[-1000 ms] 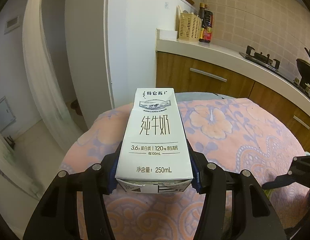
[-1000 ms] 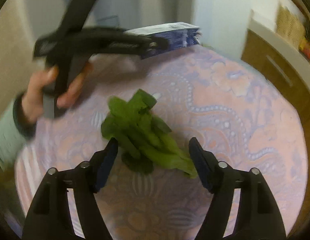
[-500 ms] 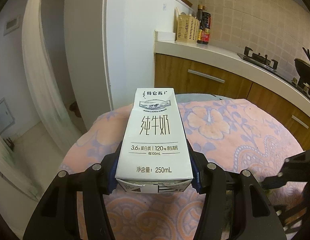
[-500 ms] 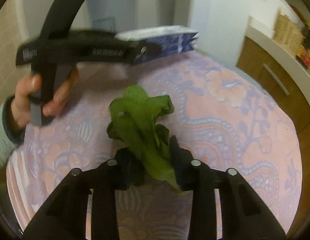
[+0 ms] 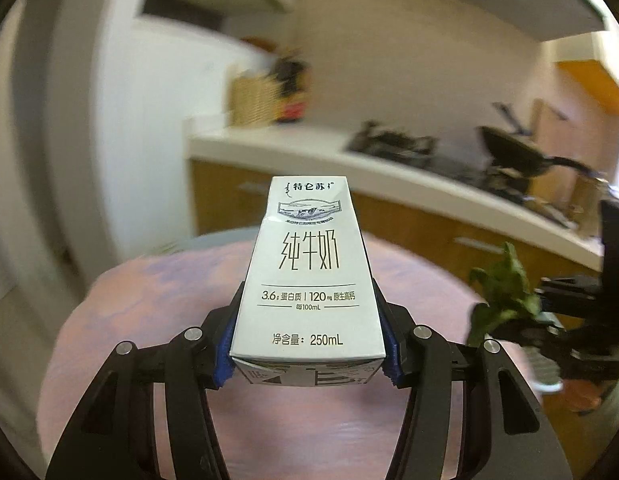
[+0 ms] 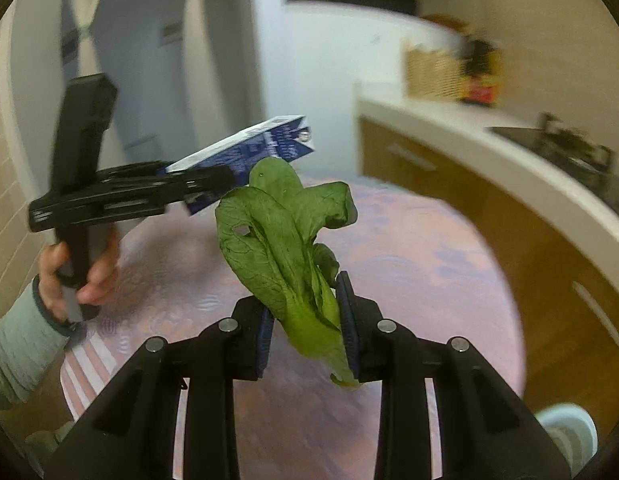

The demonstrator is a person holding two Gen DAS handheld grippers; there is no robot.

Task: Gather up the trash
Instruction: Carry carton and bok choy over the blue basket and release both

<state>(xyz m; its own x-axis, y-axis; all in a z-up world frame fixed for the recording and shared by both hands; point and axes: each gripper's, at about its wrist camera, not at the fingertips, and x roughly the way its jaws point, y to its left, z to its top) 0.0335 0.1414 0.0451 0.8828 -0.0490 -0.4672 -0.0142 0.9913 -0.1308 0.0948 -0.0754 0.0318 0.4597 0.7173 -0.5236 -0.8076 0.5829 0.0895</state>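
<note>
A round bench (image 6: 429,264) under a pink and lilac patterned cloth fills the space below and beyond both pairs of fingers. Behind it a white counter (image 5: 309,154) on brown cabinets carries a woven basket (image 5: 253,98), dark bottles and a stove with a black pan (image 5: 513,150), all blurred.

The left gripper (image 5: 308,354) is clenched on a 250 mL milk carton (image 5: 309,276), its blue pads pressed against the carton's two sides near the base; the carton runs forward from the fingers, printed face up, raised above the cloth. In the right wrist view the person's left hand (image 6: 79,276) grips that tool's handle.

The right gripper (image 6: 307,324) is closed on a bunch of green leafy vegetable (image 6: 285,248), pinched at the pale stem end between the fingers, the leaves rising forward and clear of the bench.
</note>
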